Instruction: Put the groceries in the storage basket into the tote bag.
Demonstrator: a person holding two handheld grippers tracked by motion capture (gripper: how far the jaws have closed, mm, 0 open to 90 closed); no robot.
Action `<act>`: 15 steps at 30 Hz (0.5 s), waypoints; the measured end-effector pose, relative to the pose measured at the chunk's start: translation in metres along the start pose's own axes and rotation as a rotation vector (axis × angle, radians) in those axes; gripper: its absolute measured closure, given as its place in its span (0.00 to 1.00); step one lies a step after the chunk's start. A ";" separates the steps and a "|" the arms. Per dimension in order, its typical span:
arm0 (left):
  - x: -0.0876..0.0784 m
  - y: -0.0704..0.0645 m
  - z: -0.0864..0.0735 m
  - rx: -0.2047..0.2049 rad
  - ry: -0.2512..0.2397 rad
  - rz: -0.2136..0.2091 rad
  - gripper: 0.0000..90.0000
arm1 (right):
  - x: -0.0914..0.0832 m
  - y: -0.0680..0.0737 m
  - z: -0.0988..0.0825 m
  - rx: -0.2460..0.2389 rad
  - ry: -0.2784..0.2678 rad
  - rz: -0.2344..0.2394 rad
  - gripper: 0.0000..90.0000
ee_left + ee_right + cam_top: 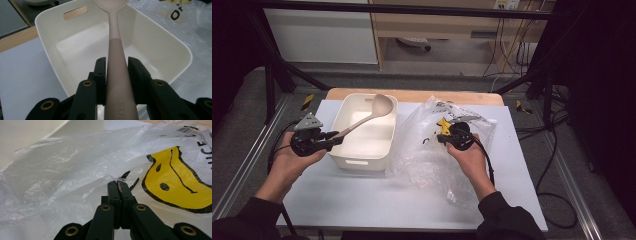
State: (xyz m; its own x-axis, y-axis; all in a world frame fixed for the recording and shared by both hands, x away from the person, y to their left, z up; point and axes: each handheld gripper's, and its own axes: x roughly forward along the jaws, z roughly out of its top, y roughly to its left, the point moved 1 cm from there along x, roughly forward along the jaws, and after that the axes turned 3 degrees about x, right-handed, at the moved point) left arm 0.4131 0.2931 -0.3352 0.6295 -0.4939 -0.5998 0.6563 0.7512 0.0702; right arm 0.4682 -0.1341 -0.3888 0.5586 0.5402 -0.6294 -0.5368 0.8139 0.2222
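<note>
1. In the high view, we are seeing the left gripper [333, 138] at centre left clamping the handle of a pale ladle [371, 114], whose bowl is hanging over the white bin [362, 160]. Right of centre, the right gripper [441, 137] is pinching the clear plastic bag [422, 165].
2. In the left gripper view, we are watching both jaws pressing the ladle [116, 65] handle at lower centre, above the bin [47, 35].
3. In the right gripper view, we are finding the jaws closed on a fold of the bag [75, 170] at lower centre.
</note>
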 end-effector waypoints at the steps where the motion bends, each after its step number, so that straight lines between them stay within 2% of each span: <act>1: -0.002 -0.002 0.001 -0.001 -0.008 -0.004 0.77 | 0.000 0.000 0.000 0.002 0.003 0.003 1.00; 5: -0.008 -0.010 0.004 0.000 -0.030 -0.027 0.77 | -0.001 0.000 0.003 0.006 0.004 0.011 1.00; 15: -0.018 -0.036 0.008 0.058 -0.037 -0.069 0.77 | -0.010 -0.001 0.014 0.002 0.003 0.009 1.00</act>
State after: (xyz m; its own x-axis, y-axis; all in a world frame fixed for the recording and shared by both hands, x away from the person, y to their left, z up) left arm 0.3820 0.2710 -0.3204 0.5959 -0.5605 -0.5751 0.7213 0.6884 0.0764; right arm 0.4718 -0.1372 -0.3720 0.5515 0.5470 -0.6299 -0.5405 0.8094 0.2297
